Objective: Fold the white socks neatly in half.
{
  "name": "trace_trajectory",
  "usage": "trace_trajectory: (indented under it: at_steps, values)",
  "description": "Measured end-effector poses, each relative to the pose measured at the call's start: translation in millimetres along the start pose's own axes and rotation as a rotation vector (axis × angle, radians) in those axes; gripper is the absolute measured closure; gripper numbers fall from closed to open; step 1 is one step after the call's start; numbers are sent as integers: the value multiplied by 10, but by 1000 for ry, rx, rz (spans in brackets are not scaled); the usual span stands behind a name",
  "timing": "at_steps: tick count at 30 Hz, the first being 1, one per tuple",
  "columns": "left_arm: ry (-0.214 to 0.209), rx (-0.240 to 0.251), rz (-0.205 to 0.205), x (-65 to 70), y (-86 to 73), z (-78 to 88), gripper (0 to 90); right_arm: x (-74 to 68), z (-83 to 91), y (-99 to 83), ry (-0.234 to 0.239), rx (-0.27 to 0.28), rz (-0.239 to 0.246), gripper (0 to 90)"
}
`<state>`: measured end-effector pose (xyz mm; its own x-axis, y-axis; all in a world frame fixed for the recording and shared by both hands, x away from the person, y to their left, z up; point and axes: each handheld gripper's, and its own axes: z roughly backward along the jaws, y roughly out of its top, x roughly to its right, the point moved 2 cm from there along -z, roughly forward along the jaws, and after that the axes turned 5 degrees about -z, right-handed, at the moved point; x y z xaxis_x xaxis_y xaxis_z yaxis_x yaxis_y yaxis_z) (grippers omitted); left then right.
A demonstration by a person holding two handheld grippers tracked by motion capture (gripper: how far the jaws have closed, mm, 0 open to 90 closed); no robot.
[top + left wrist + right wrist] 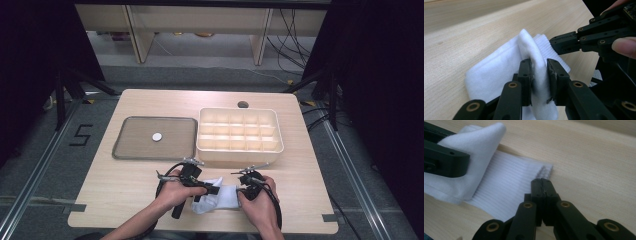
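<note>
A white sock (216,197) lies on the near edge of the wooden surface (130,175), between the person's two hands and just in front of the cream compartment box (239,131). The left gripper (539,71) has a raised fold of the sock's plain body between its jaws, which stand a little apart; whether the pads press the cloth cannot be told from the left gripper view. The right gripper (541,183) is fully closed, with its tip resting at the ribbed cuff (509,187), seemingly pinning it rather than clamping it. The folding looks to be partway: one end has been lifted over toward the cuff, but the fold stands up loosely and is not yet flattened. Every compartment of the box is unfilled, so tucking the folded sock inside probably remains. A grey tray (131,150) with a small white disc (157,136) sits left of the box.
</note>
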<state>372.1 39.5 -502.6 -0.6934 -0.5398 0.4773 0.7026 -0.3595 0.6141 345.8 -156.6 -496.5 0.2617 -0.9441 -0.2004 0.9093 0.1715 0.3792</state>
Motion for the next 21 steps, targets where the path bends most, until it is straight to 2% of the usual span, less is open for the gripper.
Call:
trace_trajectory:
  at_steps: [3, 5, 7, 8, 9, 10, 12, 13, 14, 17, 18, 21]
  values:
    - [-10, 6, 5, 11, 0, -19, 716, -3, -7, 5, -7, -2, 4, 897]
    - [-34, 17, 7, 16, 7, -26, 705, 1, -1, 12, -2, -4, 20, 895]
    - [-29, 43, 22, 32, 19, -39, 692, -12, 10, 20, -1, 15, 25, 894]
    - [-26, 30, 25, 33, 31, -26, 683, -24, 17, 21, 14, 18, 30, 893]
    - [-32, 39, 33, 37, 41, -27, 678, -28, 19, 22, 14, 18, 30, 892]
    - [-24, 21, 30, 37, 54, -7, 673, -34, 8, 22, 6, 18, 13, 890]
    - [-35, 31, 37, 49, 67, -5, 667, -31, 3, 12, -4, 8, 6, 888]
    - [-34, 22, 33, 52, 74, 6, 665, -20, -5, 4, 0, 14, 22, 888]
    - [-46, 39, 32, 54, 76, -1, 665, -15, -5, 0, 1, 14, 27, 888]
    - [-52, 35, 24, 73, 87, -1, 671, -4, -6, -10, 8, 15, 27, 884]
    - [-64, 41, 23, 82, 91, -12, 671, 0, -3, -13, 23, 16, 39, 879]
    - [-58, 29, 3, 120, 100, -58, 669, 16, -21, -9, 26, 38, 47, 868]
